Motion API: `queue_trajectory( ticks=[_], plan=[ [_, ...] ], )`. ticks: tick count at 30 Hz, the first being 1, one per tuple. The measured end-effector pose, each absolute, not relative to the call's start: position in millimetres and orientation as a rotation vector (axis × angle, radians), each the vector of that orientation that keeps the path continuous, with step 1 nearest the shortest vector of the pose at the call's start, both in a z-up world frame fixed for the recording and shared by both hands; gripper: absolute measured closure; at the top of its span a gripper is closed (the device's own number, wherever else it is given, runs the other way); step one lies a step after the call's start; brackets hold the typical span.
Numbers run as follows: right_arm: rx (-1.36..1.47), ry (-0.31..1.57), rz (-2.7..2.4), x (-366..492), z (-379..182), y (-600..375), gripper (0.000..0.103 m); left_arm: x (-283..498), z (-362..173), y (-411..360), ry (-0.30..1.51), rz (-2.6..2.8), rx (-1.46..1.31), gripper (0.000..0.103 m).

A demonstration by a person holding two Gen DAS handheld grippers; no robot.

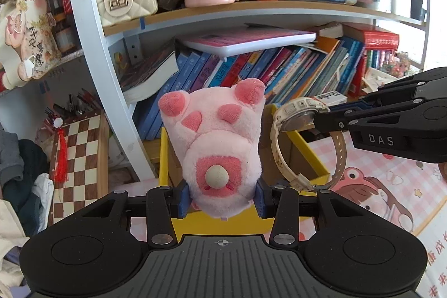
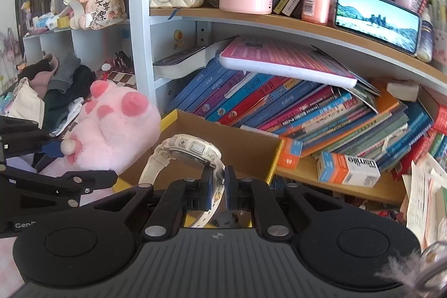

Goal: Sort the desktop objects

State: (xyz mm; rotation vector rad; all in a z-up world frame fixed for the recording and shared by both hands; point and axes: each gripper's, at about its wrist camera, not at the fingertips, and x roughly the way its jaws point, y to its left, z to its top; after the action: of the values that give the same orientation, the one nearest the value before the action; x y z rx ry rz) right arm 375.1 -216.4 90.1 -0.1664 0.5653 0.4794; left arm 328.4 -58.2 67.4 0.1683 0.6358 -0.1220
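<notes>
Left wrist view: left gripper (image 1: 222, 203) clamps a pink plush (image 1: 218, 141) at centre frame above the yellow-rimmed box (image 1: 164, 155); right gripper (image 1: 321, 117) pinches a white watch (image 1: 296, 116) at centre right. Next, likely lower both into the box and let go.

Tight room over the box, shelf close ahead

My left gripper (image 1: 222, 203) carries the pink plush (image 1: 220, 141) above the yellow-rimmed cardboard box (image 2: 223, 136), which lies open below; at 3 o'clock my right gripper (image 2: 216, 186) with the white watch (image 2: 192, 152) crowds that side. At 12 o'clock the slanted books (image 2: 279, 105) and shelf board (image 2: 279, 24) block the way. At 9 o'clock the white shelf post (image 1: 111, 91) and chessboard (image 1: 81, 158) close in.
</notes>
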Motion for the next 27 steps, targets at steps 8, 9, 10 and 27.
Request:
queue_trajectory(
  ticks=[8,9,10,27],
  plan=[
    [-0.2,0.607,0.478,415.4,74.6,-202.3,0.095,367.6,54.7,-48.2,0.705,-0.111,0.123,0.061],
    [-0.209,0.618,0.485,421.0,71.7,-200.5,0.095,372.9,52.8,-47.4,0.721,-0.115,0.118,0.061],
    [-0.221,0.629,0.493,425.4,68.9,-198.7,0.095,377.7,51.1,-47.3,0.732,-0.12,0.122,0.061],
    [-0.436,0.792,0.599,498.1,8.3,-160.2,0.095,451.0,2.2,-50.9,0.92,-0.152,0.201,0.061]
  ],
)
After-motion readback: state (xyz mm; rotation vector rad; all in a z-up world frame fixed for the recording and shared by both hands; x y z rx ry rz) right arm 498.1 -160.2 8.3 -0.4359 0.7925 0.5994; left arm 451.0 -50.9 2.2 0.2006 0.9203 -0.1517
